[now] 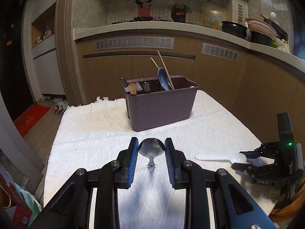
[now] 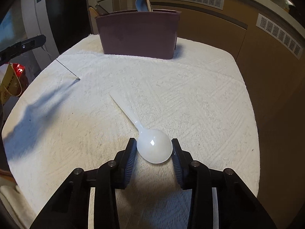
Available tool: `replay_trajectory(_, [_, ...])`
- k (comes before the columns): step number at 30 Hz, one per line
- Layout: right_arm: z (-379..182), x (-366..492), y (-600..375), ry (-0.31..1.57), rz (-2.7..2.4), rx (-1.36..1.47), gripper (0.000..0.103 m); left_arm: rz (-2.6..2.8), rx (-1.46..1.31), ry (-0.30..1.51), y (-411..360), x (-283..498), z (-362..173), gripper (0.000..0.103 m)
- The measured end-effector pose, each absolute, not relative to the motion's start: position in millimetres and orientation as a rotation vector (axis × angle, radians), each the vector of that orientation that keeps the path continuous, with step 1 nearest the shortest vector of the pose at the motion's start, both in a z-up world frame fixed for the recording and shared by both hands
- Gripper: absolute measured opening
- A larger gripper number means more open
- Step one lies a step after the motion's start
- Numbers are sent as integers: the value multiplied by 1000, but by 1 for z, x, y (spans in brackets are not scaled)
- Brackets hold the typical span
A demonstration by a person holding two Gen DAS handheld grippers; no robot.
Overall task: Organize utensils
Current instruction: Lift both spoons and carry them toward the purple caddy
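Left wrist view: metal spoon [image 1: 152,149] is pinched by its bowl in the narrowly set left gripper [image 1: 151,148], handle tip low over the bench [image 1: 91,133]; a slip is judged likely. At 3 o'clock, the right gripper [image 2: 154,149] is closed on the white spoon [image 2: 154,148], not yet lifted. Purple caddy [image 1: 162,106] stands at 12 o'clock.
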State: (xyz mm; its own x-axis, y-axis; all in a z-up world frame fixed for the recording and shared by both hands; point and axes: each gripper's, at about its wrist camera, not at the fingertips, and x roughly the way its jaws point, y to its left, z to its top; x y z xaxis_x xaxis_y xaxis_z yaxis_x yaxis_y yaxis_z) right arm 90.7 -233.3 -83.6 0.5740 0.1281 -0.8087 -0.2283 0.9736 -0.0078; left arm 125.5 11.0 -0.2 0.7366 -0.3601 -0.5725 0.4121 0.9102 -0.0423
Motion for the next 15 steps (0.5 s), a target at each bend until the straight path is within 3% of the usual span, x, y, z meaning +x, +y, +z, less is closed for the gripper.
replay_trajectory(15, [25, 105, -234, 756, 174, -142, 37, -481, 13, 567, 18, 127, 26, 25])
